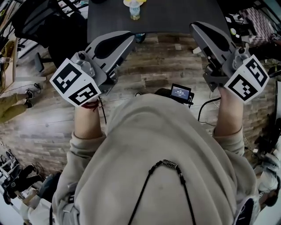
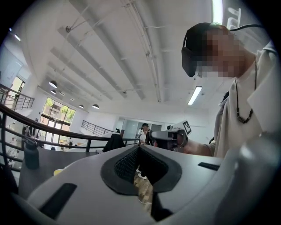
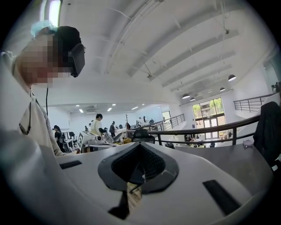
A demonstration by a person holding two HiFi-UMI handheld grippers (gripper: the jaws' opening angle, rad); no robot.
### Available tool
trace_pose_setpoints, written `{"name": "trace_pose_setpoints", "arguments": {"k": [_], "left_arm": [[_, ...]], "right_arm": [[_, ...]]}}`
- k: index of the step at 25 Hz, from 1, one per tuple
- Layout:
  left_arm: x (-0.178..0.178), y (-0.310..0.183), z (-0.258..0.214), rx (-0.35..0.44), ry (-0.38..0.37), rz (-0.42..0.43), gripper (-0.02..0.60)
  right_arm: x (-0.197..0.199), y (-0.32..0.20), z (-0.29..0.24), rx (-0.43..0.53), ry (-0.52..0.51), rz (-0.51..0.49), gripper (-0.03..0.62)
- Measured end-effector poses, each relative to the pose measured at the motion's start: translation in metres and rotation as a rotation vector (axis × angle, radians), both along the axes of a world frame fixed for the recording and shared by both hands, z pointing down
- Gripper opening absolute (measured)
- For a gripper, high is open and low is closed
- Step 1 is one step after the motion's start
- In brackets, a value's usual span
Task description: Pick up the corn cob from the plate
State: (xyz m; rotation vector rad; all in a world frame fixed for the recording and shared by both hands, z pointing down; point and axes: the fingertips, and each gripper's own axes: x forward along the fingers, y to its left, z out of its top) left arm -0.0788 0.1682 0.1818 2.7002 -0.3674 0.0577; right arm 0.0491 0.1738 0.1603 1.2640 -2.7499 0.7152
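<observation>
On a dark table [image 1: 175, 13] ahead of me lies something yellow [image 1: 134, 2], cut off by the top edge; I cannot tell plate from corn cob there. A small bottle [image 1: 135, 12] stands just in front of it. My left gripper [image 1: 129, 37] is held level short of the table's near edge, jaws together and nothing in them. My right gripper [image 1: 195, 26] hovers at the table's near right, also shut and empty. In the left gripper view the pads [image 2: 131, 165] meet at the tip; in the right gripper view the pads [image 3: 149, 165] do the same.
Wood-pattern floor [image 1: 158, 66] lies between me and the table. A black office chair [image 1: 44, 26] stands at the left, with cables and gear on the floor at both sides. A dark bottle [image 2: 30, 154] rests on the table in the left gripper view. A railing [image 3: 210, 132] and people stand further off.
</observation>
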Motion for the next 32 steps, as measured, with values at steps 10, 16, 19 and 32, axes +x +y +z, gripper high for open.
{"name": "trace_pose_setpoints", "arguments": {"k": [10, 16, 19, 32], "left_arm": [[-0.02, -0.047, 0.019, -0.033, -0.021, -0.097, 0.0], [0.004, -0.079, 0.03, -0.03, -0.041, -0.126, 0.0], [0.025, -0.106, 0.033, -0.025, -0.05, -0.144, 0.0], [0.104, -0.148, 0.045, -0.038, -0.116, -0.2, 0.0]], "right_arm": [[-0.015, -0.049, 0.032, -0.041, -0.048, -0.07, 0.015], [0.005, -0.091, 0.047, -0.039, -0.085, -0.109, 0.015], [0.026, -0.124, 0.054, -0.042, -0.115, -0.13, 0.015], [0.094, -0.17, 0.085, -0.052, -0.216, -0.201, 0.015]]}}
